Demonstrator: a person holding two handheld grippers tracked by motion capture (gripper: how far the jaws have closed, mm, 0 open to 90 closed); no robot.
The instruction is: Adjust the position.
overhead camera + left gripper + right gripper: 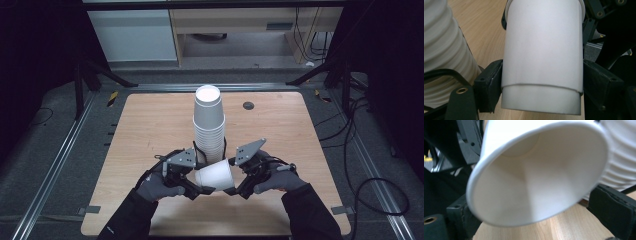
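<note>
Single white paper cup point(214, 175) lies on its side, lower centre of the high view, between the two grippers and just in front of the tall stack of cups point(209, 125). Long axis runs roughly left-right across the frame, slightly tilted: narrow base toward the left gripper point(200, 189), wide mouth toward the right gripper point(231, 186) and a bit toward the upper right. It appears lifted just above the wooden table point(150, 130); contact with the table cannot be told.

Left gripper view: cup point(541, 50) fills the centre, base end at the bottom of the frame. The black pads sit against its two sides at lower left and lower right, clamped on the cup near the base. Stack point(444, 55) at left edge.

Right gripper view: looks straight into the open mouth of the cup point(536, 180). Right gripper point(544, 220) jaws spread wide, one pad at lower left, one at lower right; the right pad stands clear of the rim, no pinch seen. Stack point(619, 157) at upper right.

Both gloved hands come in from the bottom edge, dark sleeves, forearms angled inward so the grippers point at each other. Left hand point(155, 185) lower left of centre, right hand point(275, 181) lower right of centre.

No print or logo readable on the cups.
</note>
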